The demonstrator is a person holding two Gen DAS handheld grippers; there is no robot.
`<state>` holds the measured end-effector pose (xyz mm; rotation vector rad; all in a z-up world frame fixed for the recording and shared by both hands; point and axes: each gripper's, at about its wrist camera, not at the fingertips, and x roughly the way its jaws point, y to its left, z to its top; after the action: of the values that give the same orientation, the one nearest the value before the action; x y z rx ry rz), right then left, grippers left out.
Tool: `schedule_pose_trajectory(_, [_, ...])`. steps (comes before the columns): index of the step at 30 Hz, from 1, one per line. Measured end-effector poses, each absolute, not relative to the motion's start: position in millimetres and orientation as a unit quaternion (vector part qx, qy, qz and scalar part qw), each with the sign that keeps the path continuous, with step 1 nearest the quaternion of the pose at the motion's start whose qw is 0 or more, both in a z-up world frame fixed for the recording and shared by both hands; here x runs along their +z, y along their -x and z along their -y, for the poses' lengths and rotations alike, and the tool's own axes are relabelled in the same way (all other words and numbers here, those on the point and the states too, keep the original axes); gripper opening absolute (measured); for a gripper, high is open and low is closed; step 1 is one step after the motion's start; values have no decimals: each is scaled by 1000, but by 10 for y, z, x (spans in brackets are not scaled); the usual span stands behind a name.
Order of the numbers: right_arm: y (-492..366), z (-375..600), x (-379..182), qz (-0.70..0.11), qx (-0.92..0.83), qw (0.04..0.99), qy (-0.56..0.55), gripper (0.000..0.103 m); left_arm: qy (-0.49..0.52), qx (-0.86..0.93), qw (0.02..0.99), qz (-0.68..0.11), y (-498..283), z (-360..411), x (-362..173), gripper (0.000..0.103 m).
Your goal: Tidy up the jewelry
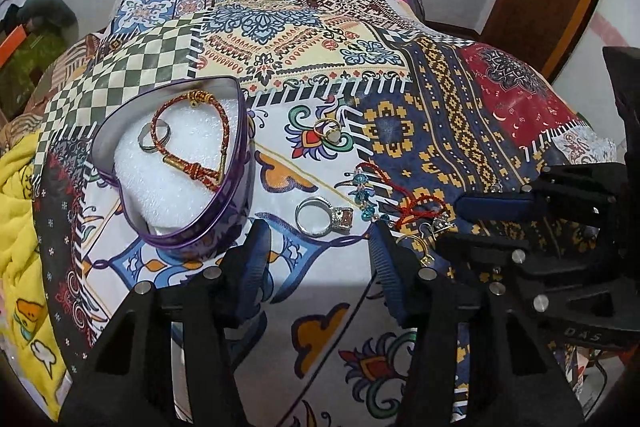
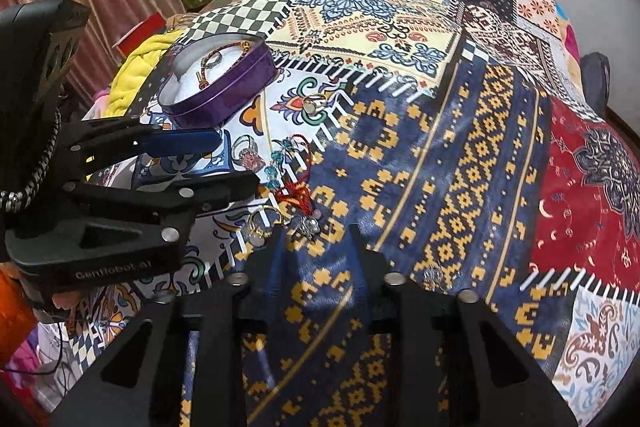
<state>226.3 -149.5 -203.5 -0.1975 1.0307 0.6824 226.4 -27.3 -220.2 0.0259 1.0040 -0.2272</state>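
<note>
Hidden or unclear: the small gold ring [image 1: 416, 241] and the metal charm [image 1: 438, 225] sit partly behind the left gripper's right finger in the left wrist view; their shapes are hard to make out. A tiny silvery item [image 2: 436, 277] at 3 o'clock of the right gripper is too small to identify.
Tin [image 1: 224, 227]: purple, heart-shaped, open, at 10 o'clock in the left wrist view, resting on the patterned cloth [image 1: 320, 39].
Tin contents: white padding [image 1: 160, 183]; on it a red-and-gold cord bracelet [image 1: 192, 139] and a silver band ring [image 1: 154, 137], the bracelet lying over the ring.
Loose jewelry on cloth: silver ring with a pale stone [image 1: 324, 217] just right of the tin; gold ring with a heart [image 1: 328, 131] at 12 o'clock of it; a string of blue beads with red cord [image 1: 372, 195] further right.
Left gripper [image 1: 318, 247]: jaws wide, holding nothing, with the stone ring lying just ahead between the tips.
Right gripper [image 2: 316, 247]: jaws moderately apart, empty, tips near the charm and red cord; seen from the left wrist view it enters from 3 o'clock.
</note>
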Motion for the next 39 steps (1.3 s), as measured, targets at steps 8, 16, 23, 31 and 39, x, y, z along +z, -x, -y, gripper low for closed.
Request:
schedule_pose_trajectory(8, [-2244, 1402, -2067, -472, 317, 816, 104, 12, -24, -114, 874, -472, -2331, 287, -2232, 45])
schedule_pose_trajectory(16, [-2220, 1380, -2048, -466, 315, 820, 106, 9, -14, -112, 876, -470, -2365, 247, -2228, 30])
schedule_pose_trajectory(23, [-2204, 1558, -1923, -461, 297, 832, 87, 9, -6, -116, 875, -471, -2261, 248, -2184, 30])
schedule_pose_trajectory(31, [-2122, 1795, -1686, -443, 269, 852, 69, 9, 8, -107, 880, -462, -2048, 140, -2018, 30])
schedule_pose_trajectory(39, [-2014, 1848, -1393, -415, 263, 869, 53, 9, 22, -93, 897, -432, -1785, -36, -1703, 30])
